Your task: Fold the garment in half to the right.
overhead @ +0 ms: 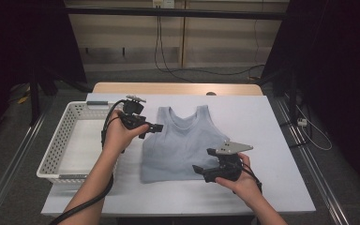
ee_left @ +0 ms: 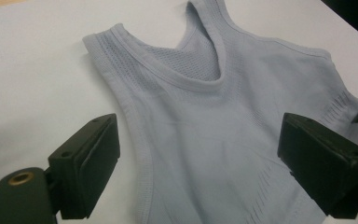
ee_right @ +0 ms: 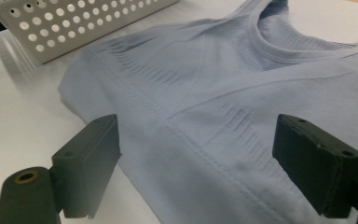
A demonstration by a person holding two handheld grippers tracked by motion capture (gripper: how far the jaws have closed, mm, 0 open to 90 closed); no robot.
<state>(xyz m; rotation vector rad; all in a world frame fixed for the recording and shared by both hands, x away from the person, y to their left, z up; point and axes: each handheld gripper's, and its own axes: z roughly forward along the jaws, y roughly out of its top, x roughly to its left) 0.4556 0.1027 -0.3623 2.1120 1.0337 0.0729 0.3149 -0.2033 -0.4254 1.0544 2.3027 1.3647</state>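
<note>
High view shows a blue top point(overhead: 180, 143) lying flat in the middle of the table point(overhead: 272, 140). Left hand-held gripper point(overhead: 155, 127) and right hand-held gripper point(overhead: 198, 169) gape wide, holding nothing. No fold is made, and the basket point(overhead: 56, 145) waits.

The high view looks forward and down from above the person's side, taking in the whole surface point(overhead: 262, 187), the basket point(overhead: 56, 150) at its left and the floor beyond. The left gripper view rides low and close, facing along its jaws across the top point(ee_left: 223, 140) toward its neckline. The right gripper view, equally near, faces over the top's lower edge toward the basket wall point(ee_right: 74, 23). All three share the top.
</note>
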